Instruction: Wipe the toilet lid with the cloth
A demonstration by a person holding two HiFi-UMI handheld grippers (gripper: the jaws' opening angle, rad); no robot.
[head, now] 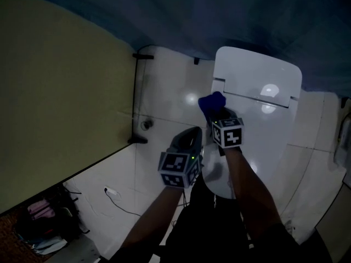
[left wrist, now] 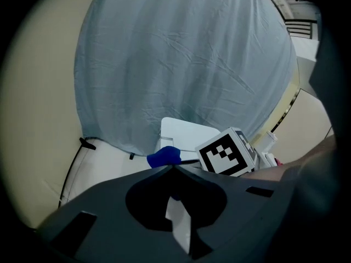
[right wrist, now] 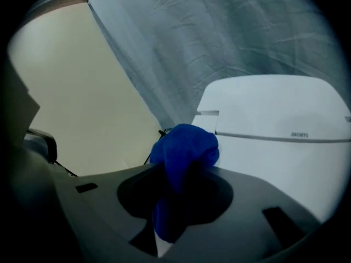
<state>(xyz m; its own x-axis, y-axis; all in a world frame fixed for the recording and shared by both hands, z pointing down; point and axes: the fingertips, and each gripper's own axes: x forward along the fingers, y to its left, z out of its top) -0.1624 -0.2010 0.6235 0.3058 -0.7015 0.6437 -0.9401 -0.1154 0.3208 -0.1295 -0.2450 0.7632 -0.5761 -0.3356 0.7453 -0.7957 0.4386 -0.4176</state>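
The right tongs [right wrist: 181, 171] are clamped on a bunched blue cloth [right wrist: 185, 147], which bulges out past their tips. The closed white toilet lid [right wrist: 274, 163] lies just ahead of and below them; I cannot tell whether the cloth touches it. The left tongs [left wrist: 173, 167] are pressed together, empty, just beside the right ones. This looks like the approach before wiping. The next move calls for pressing the cloth flat onto the lid and sweeping it across.

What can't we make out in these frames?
1. Cloth-to-lid contact: right gripper view, the blue cloth in the right gripper hides its own underside; head view too dim.
2. Front of the toilet lid: head view, behind the left gripper and forearms.
3. The lid's print: right gripper view, too small.
4. The floor clutter: head view, dark, cut by the bottom-left edge.
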